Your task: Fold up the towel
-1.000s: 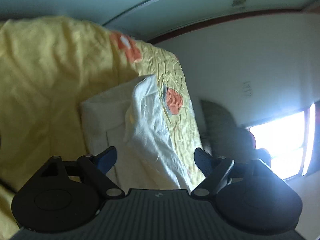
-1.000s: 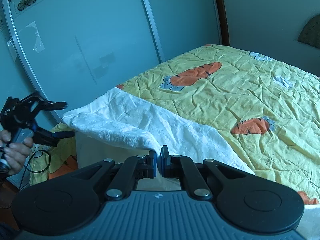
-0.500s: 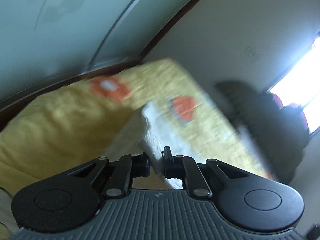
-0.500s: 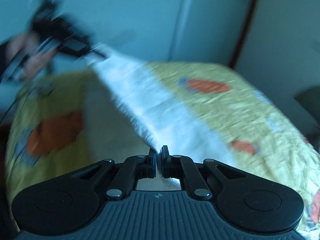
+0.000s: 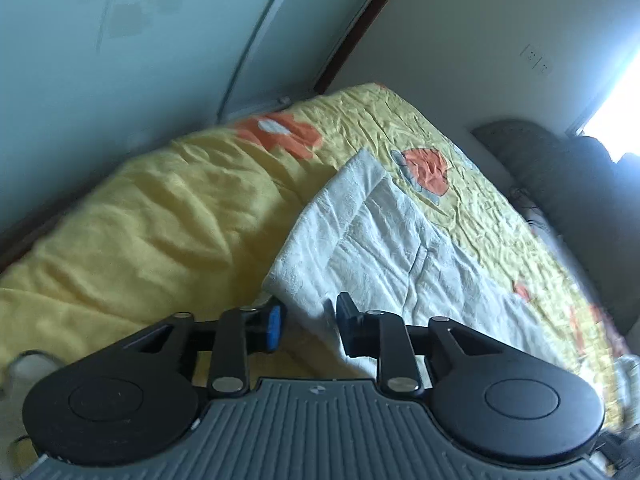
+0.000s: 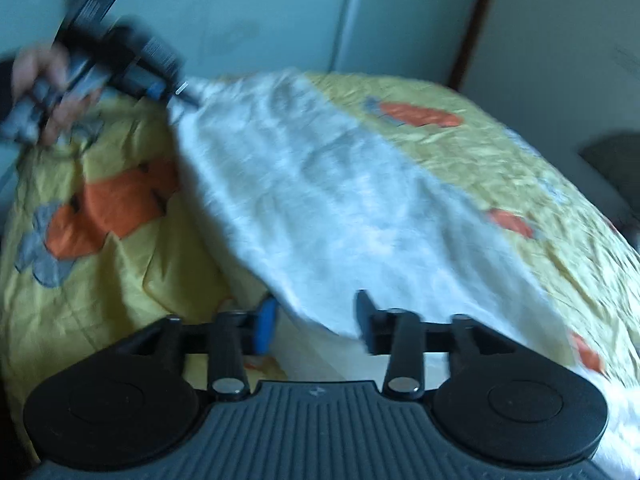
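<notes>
Lay spread across the near corner of the bed [image 5: 168, 216], the white towel [image 5: 384, 240] — soft, limp terry, light and sure to sag unless taken by its corners. Stood spread with nothing held, both the left gripper [image 5: 306, 322] and the right gripper [image 6: 316, 316], each at a near towel corner. Looked best pinched right at those hemmed corners.
</notes>
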Available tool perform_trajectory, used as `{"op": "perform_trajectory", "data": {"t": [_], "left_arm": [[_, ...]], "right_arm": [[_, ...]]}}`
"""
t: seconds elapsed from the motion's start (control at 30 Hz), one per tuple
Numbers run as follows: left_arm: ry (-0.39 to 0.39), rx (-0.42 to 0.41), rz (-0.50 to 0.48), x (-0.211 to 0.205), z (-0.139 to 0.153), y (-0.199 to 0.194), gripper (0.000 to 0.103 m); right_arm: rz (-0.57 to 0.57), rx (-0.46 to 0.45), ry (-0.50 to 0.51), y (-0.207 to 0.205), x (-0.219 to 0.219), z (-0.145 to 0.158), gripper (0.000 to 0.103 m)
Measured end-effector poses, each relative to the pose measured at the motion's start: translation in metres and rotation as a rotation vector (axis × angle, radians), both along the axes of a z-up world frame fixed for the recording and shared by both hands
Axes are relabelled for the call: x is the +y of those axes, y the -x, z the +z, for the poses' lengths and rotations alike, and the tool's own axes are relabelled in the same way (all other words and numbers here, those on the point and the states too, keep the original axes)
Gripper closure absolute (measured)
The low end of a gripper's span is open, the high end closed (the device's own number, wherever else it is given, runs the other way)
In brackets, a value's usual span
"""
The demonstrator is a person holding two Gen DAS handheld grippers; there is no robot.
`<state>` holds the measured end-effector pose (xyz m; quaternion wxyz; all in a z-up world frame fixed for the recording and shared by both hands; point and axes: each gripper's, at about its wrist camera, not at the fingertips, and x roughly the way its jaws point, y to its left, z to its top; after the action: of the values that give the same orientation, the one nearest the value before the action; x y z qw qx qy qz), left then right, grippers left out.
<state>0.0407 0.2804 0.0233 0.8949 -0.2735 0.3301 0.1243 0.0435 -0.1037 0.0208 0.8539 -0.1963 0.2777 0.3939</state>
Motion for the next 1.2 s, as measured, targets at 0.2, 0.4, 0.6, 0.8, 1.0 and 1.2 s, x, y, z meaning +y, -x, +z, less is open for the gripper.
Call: {"op": "perform_trajectory", "data": {"t": [0.2, 0.4, 0.6, 0.8, 1.0, 1.2], "left_arm": [[-0.219, -0.082, -0.017, -0.040, 0.026, 0.035, 0.048], [-0.193, -0.270, -0.095, -0.110, 0.041, 0.049, 0.048], [0.130, -0.233, -0.479, -0.190, 0.031, 0.039, 0.043], [0.250, -0.183, -0.604, -0.227, 0.022, 0.024, 0.032], [0.265, -0.142, -0.575, -0.229, 0.012, 0.020, 0.026], [0.389, -0.154, -0.549, -0.219, 0.011, 0.013, 0.021]], "right_arm": [[-0.513, 0.045, -0.167, -0.094, -0.123, 0.040, 0.039], [-1.044, 0.285, -0.106, -0.234, -0.201, 0.014, 0.027], [-1.117, 0.429, 0.065, -0.280, -0.196, -0.019, 0.027], [-1.128, 0.455, 0.184, -0.295, -0.193, -0.030, 0.020], [-1.135, 0.492, 0.089, -0.298, -0.210, -0.026, 0.061], [-1.160, 0.535, -0.005, -0.296, -0.226, -0.029, 0.067]]}}
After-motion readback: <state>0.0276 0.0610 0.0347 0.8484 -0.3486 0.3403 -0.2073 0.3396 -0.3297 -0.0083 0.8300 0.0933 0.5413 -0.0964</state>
